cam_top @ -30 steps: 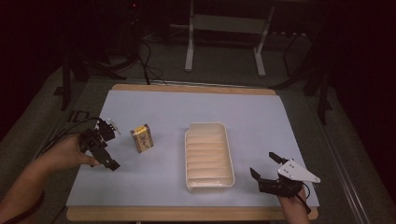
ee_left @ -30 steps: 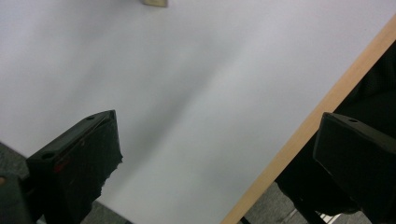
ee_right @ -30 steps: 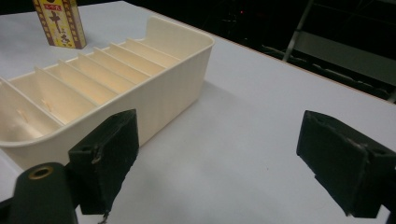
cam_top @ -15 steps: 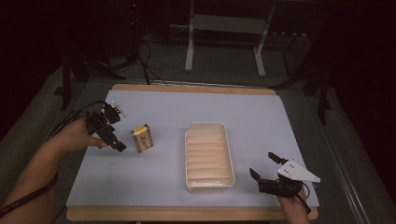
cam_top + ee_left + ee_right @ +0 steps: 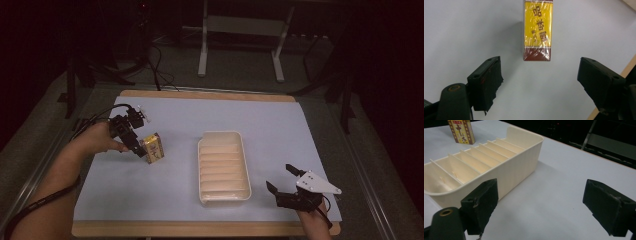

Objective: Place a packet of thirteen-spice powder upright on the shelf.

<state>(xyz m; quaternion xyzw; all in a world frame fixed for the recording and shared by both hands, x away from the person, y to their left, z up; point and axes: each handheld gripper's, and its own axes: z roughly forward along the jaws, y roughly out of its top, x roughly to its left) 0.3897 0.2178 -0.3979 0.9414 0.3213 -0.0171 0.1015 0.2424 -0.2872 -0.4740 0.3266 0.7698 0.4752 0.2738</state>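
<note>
A yellow and dark red box (image 5: 153, 148) wrapped in clear film sits on the pale blue mat (image 5: 165, 200), left of a cream tray. My left gripper (image 5: 134, 136) is right beside the box on its left. In the left gripper view the box (image 5: 538, 30) lies just ahead of the gripper (image 5: 539, 75). Its jaws have just been closing, still stand apart, and nothing is between them. My right gripper (image 5: 281, 177) rests open near the mat's front right corner, beside the tray. The box (image 5: 461, 131) appears far off in the right gripper view, beyond the right gripper (image 5: 541, 195).
The cream ribbed tray (image 5: 220, 134) stands in the middle of the mat with nothing in it; its wall (image 5: 519, 167) is close to my right gripper's left jaw. Beyond the mat's far edge are metal stand legs (image 5: 202, 60) and cables (image 5: 155, 65).
My left hand has carried its gripper away from the front edge and to the right, up to the box. The right gripper has kept still.
</note>
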